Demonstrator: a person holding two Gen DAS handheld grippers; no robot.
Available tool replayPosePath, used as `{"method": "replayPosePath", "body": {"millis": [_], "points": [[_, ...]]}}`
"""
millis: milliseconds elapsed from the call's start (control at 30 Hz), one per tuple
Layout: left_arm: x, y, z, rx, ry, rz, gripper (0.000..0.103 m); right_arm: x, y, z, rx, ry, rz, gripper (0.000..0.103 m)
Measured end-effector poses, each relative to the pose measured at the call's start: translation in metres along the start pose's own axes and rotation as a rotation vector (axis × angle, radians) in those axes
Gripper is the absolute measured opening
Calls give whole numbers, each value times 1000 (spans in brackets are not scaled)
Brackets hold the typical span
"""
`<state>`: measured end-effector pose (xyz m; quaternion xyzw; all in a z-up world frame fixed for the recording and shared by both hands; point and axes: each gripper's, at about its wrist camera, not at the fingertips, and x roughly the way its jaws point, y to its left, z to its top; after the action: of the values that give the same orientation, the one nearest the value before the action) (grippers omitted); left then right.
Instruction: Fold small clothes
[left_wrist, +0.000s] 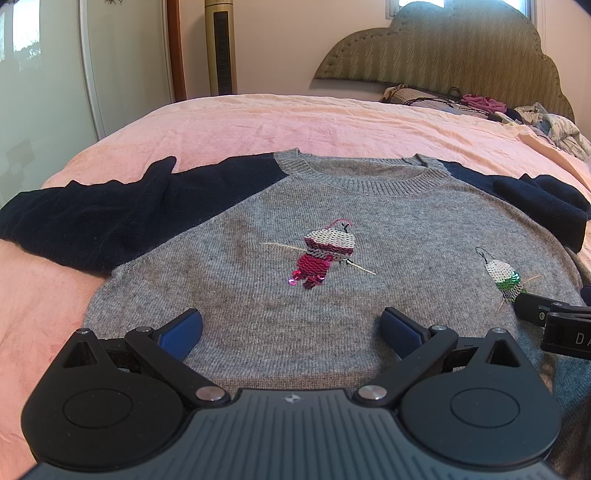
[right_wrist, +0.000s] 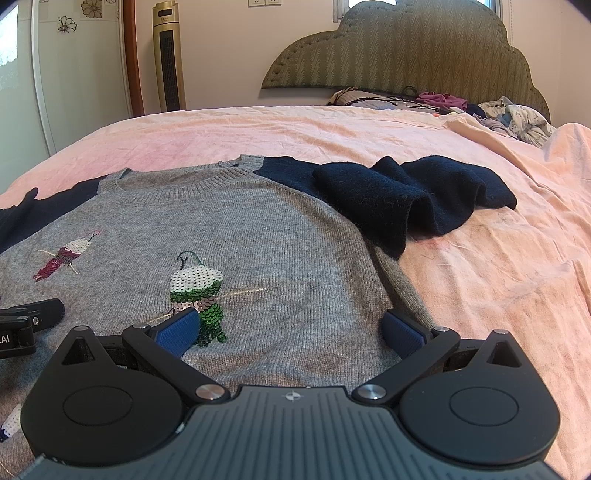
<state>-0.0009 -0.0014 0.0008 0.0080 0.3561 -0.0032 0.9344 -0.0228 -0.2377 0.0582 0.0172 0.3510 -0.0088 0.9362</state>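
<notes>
A small grey knit sweater (left_wrist: 258, 236) with navy sleeves lies flat, front up, on the pink bed; it also shows in the right wrist view (right_wrist: 258, 236). It bears a pink sequin figure (left_wrist: 325, 254) and a green sequin figure (right_wrist: 199, 299). The left sleeve (left_wrist: 85, 218) spreads out to the left, and the right sleeve (right_wrist: 413, 195) lies bunched to the right. My left gripper (left_wrist: 291, 328) is open and empty over the lower left of the sweater. My right gripper (right_wrist: 290, 328) is open and empty over its lower right.
The pink bedspread (right_wrist: 480, 258) extends all round. A pile of other clothes and a cable (right_wrist: 480, 107) lies by the green headboard (right_wrist: 406, 48). A tower fan (right_wrist: 169, 59) and a wardrobe stand beyond the bed's far left.
</notes>
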Motion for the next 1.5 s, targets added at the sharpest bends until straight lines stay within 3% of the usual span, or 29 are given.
{"method": "replayPosePath", "body": {"millis": [1000,1133,1267,1400,1500], "points": [[0,0,0,0,0,0,103,0,0,-1,-1,1,-1,103],[0,-1,0,0,-1,1,103,0,-5,4,2,19,62,103],[0,0,0,0,0,1,103,-13,-76,27,265,-47,299,103],[0,-1,0,1,-1,3,103,3,-185,57,639,-122,382,103],[0,-1,0,1,-1,2,103,35,-260,63,932,-145,362,96]]}}
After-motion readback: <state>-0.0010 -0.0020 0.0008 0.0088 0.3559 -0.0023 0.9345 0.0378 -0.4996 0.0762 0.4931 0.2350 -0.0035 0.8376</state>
